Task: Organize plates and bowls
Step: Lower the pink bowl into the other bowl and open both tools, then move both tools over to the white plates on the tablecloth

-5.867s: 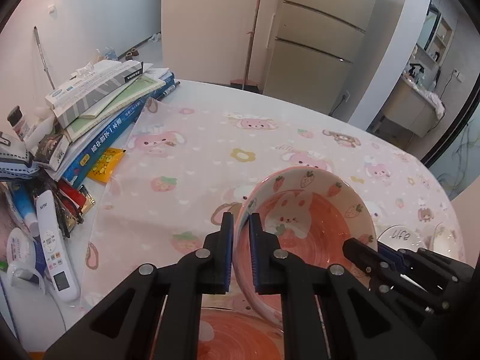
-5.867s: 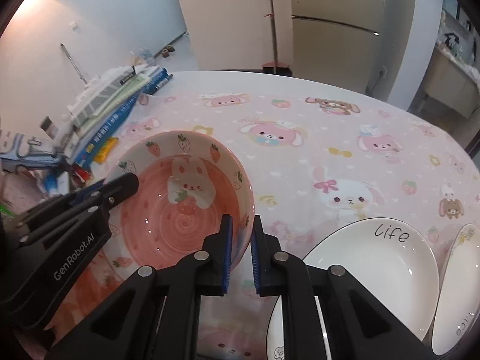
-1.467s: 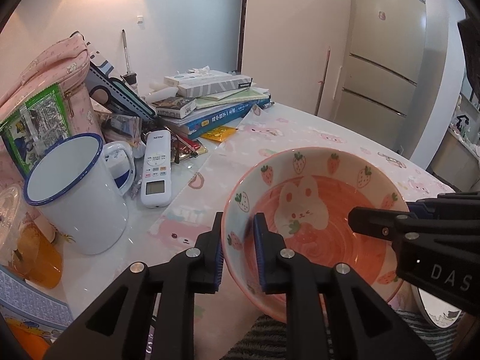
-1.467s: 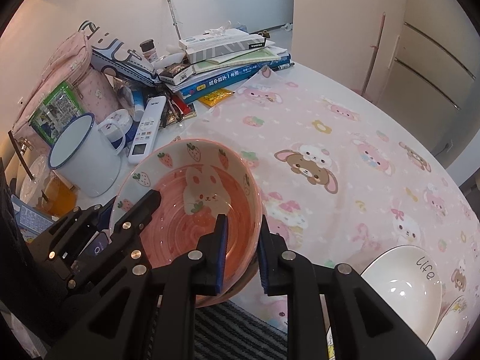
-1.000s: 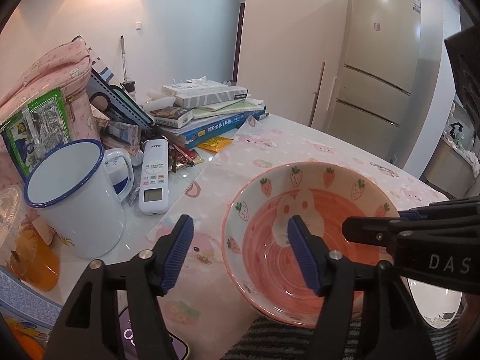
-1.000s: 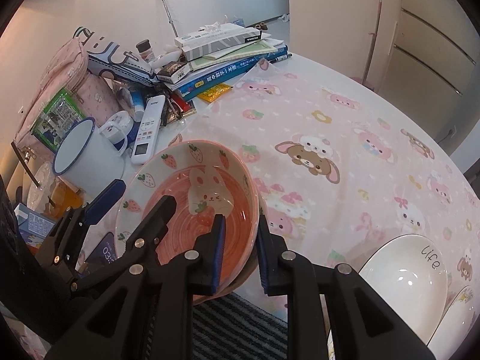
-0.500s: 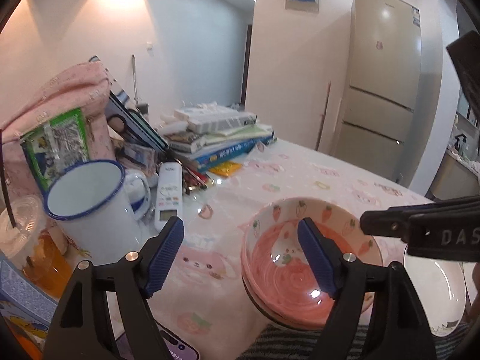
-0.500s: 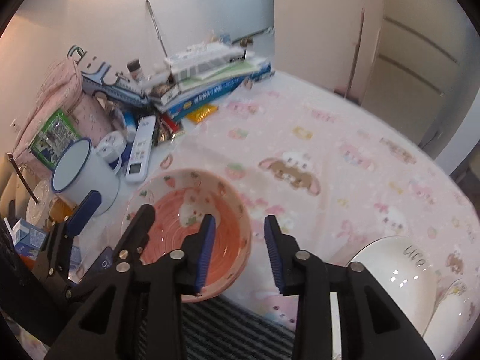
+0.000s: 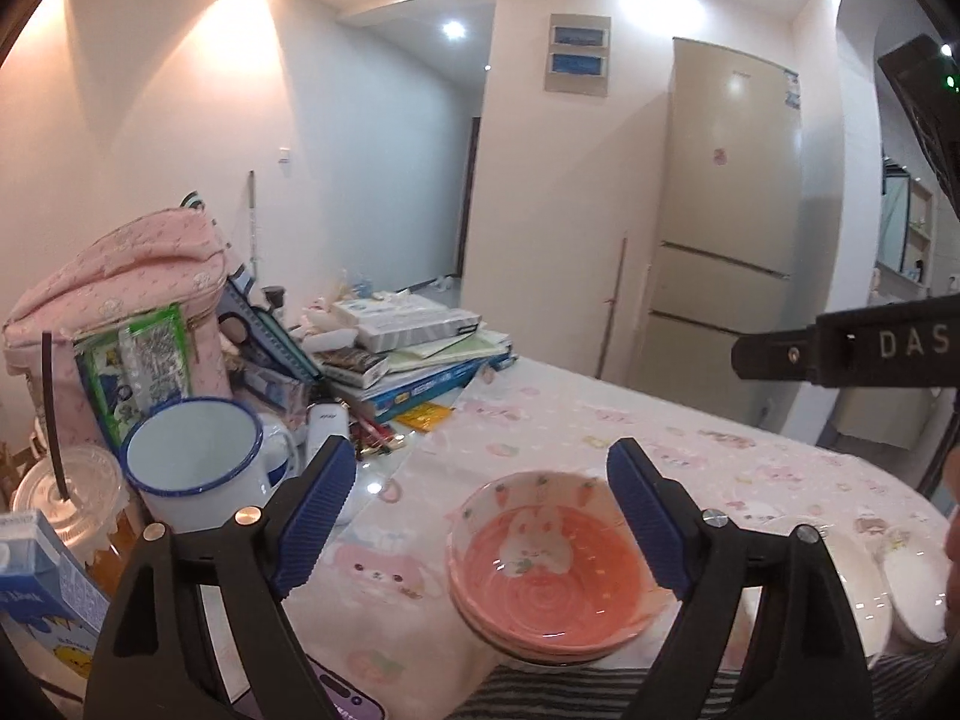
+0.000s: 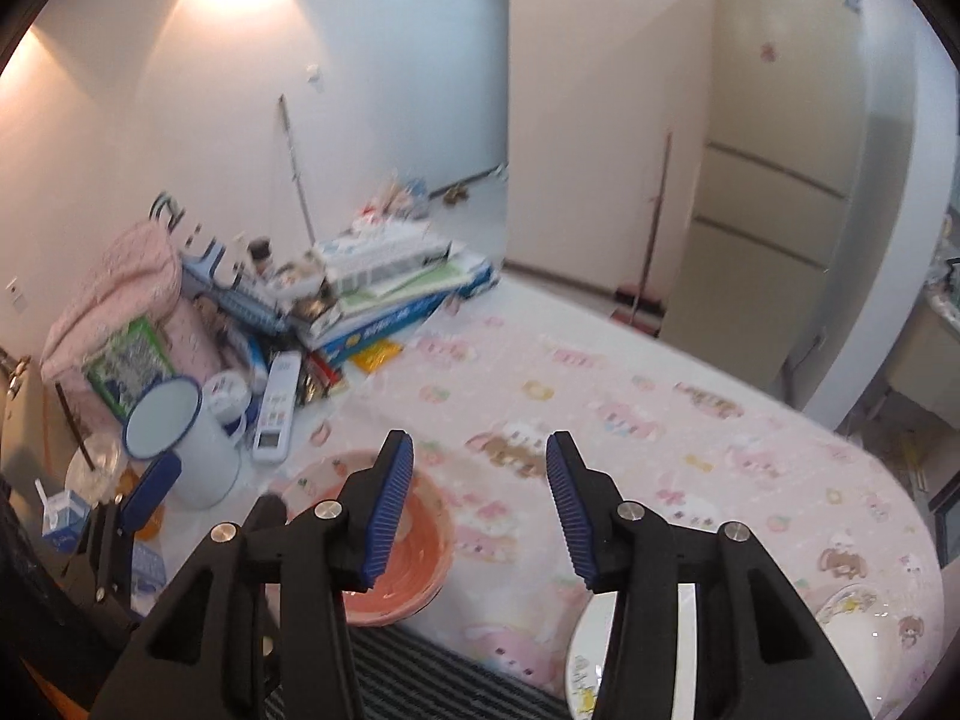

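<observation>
A pink bowl with a rabbit and strawberries [image 9: 552, 564] sits stacked on a pink dish at the table's near edge; it also shows in the right wrist view [image 10: 396, 564]. My left gripper [image 9: 480, 516] is open and empty, raised above and behind the bowl. My right gripper [image 10: 480, 504] is open and empty, lifted above the table to the bowl's right. White plates [image 9: 864, 582] lie to the right, one partly hidden behind the right gripper's finger [image 10: 678, 642].
A white enamel mug with a blue rim [image 9: 198, 468], a remote [image 10: 277, 402], stacked books [image 9: 420, 354], a pink bag [image 9: 120, 312] and a plastic cup [image 9: 78, 498] crowd the table's left side. A phone [image 9: 336, 696] lies at the near edge. The pink tablecloth [image 10: 630, 420] stretches away.
Both grippers let go of the pink bowl, opened wide and pulled up and back. The bowl stays stacked at the table's near edge.
</observation>
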The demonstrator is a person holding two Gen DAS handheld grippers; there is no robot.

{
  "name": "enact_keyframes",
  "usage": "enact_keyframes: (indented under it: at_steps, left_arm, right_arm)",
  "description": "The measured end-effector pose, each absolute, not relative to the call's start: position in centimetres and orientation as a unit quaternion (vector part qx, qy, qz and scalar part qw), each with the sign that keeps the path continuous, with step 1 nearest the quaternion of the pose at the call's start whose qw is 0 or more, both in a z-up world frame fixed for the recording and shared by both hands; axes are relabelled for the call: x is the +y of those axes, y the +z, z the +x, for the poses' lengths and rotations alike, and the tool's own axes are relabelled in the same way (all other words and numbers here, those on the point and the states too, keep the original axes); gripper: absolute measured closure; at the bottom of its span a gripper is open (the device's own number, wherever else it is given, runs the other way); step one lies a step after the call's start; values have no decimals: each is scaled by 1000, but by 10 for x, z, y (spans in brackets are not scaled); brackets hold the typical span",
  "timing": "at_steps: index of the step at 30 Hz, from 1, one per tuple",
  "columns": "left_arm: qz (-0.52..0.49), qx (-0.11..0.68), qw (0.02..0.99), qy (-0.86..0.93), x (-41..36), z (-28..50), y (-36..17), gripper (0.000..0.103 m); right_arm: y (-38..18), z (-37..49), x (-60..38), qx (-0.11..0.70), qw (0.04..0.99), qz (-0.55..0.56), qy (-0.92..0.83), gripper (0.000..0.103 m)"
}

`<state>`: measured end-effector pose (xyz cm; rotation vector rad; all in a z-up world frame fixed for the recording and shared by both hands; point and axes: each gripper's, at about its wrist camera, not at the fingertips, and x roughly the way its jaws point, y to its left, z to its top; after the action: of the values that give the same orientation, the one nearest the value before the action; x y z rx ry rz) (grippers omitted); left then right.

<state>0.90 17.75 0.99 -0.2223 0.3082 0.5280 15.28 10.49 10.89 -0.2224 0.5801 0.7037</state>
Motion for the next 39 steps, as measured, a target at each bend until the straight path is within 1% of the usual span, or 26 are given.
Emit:
enact_keyframes:
  at_steps: [2,6,7,9,10,13,14,15,18,20,21,23,27,30,34,39]
  left_arm:
    - [-100,139,953,248,170,3,24,15]
    - [-34,100,965,241,144,-5,58,6]
    - [-18,88,966,243,137,-7,65,5]
    - [10,68,966,248,123,-11,76,2]
    - [24,56,967,247,114,-12,81,2]
    - [42,28,970,238,91,-16,90,1]
    - [42,20,971,235,85,-17,92,1]
    - [36,8,973,226,78,-19,94,1]
    - [17,-12,983,184,61,-23,95,1]
    - [16,-12,986,166,48,-21,96,1]
    - [17,-12,987,160,43,-19,97,1]
    - [16,-4,990,143,33,-15,100,1]
    - [-18,11,995,94,22,-14,100,1]
    - [-9,24,997,76,11,-7,100,1]
    - [-18,50,997,64,10,16,97,1]
    - [-25,79,995,62,17,51,79,1]
  right_arm:
    - [125,149,91,260,901,-93,334,54]
    - [153,139,53,223,921,-61,313,53]
    - [159,133,39,205,929,-56,304,53]
    - [168,123,16,174,941,-53,286,51]
    - [170,119,7,163,946,-50,276,48]
    - [178,105,-29,126,960,-31,249,45]
    - [180,101,-42,120,962,-19,244,40]
    - [181,99,-54,117,963,-7,241,37]
    - [179,91,-90,112,968,12,223,35]
    - [176,89,-110,108,972,16,210,31]
    - [174,89,-119,108,974,17,200,31]
    - [167,90,-138,112,977,18,183,31]
    - [152,100,-172,130,977,37,168,31]
    - [139,115,-188,153,973,54,163,31]
    - [121,130,-196,170,970,67,162,31]
    - [96,145,-202,186,966,74,162,31]
